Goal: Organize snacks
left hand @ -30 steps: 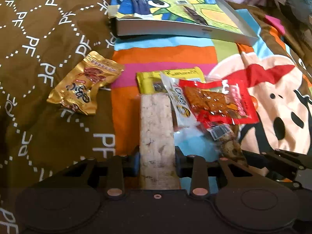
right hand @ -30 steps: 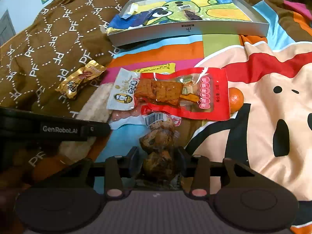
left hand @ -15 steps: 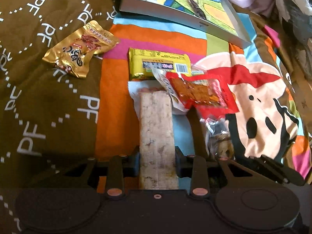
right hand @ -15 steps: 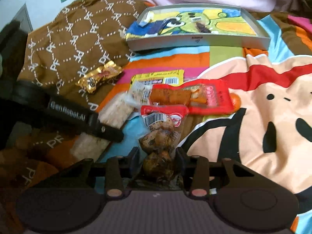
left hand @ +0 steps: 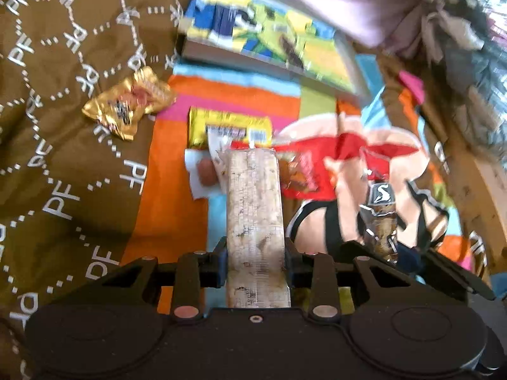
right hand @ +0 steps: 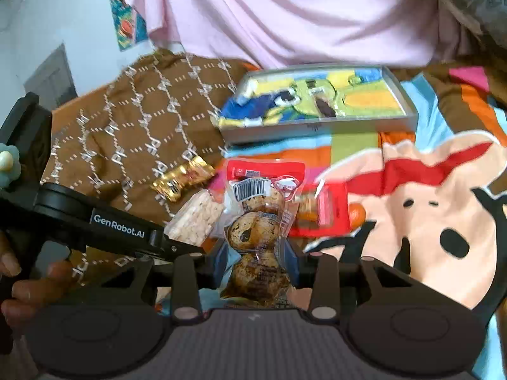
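Observation:
My left gripper (left hand: 255, 253) is shut on a long pale rice-cracker bar (left hand: 253, 196), held above the bedspread. My right gripper (right hand: 256, 262) is shut on a clear pack of brown speckled balls (right hand: 256, 221) with a red top and a barcode. The right wrist view also shows the left gripper (right hand: 120, 231) with the bar (right hand: 195, 218) at the left. Ahead lies a shallow grey tray (right hand: 317, 125) with a cartoon lining and a few small packs in it. On the spread lie a gold wrapper (left hand: 130, 104), a yellow pack (left hand: 228, 123) and a red pack (left hand: 307, 171).
A pink sausage in a white wrapper (left hand: 206, 174) and an orange ball (right hand: 356, 213) lie by the red pack. A brown patterned blanket (left hand: 63, 126) covers the left, a cartoon spread (right hand: 427, 221) the right. Pink cloth (right hand: 285, 15) rises behind the tray. A hand (right hand: 28, 285) grips the left tool.
Both grippers have risen off the bedspread with their packs and moved toward the tray. The speckled pack now hangs clear of the other snacks. Both views are blurred by the motion.

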